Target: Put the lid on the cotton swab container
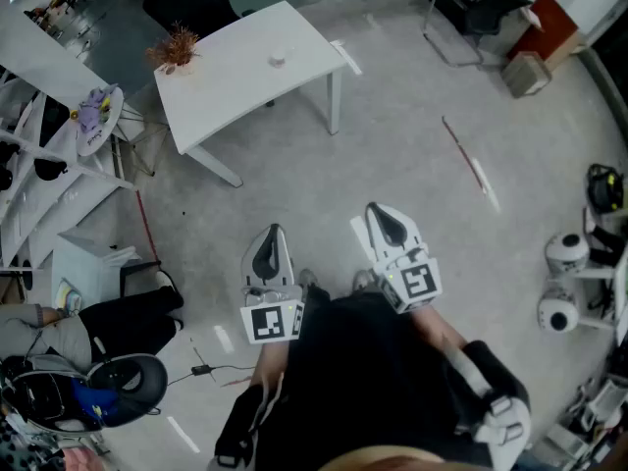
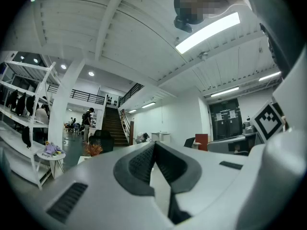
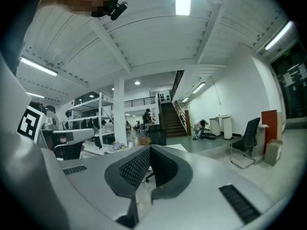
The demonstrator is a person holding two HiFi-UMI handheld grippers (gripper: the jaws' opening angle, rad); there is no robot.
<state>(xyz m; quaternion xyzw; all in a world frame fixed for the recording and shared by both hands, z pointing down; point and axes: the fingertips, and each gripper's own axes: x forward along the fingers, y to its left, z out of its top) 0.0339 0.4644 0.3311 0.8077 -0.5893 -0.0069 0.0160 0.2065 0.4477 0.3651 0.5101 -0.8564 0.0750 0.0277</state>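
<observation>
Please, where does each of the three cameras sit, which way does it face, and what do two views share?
Head view: on the person's head, facing steeply down at floor, white table, left gripper, right gripper, right forearm.
Left gripper view: on the left gripper, looking level along its shut jaws towards a staircase.
Right gripper view: on the right gripper, along its shut jaws.
Shared: both gripper views face that staircase.

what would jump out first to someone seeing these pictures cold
First the left gripper and right gripper, side by side low in the head view, both shut with nothing between the jaws, above bare floor. Next, a white table stands apart at the upper left, with a rust-coloured plant at one corner and a small pale thing too small to identify.
</observation>
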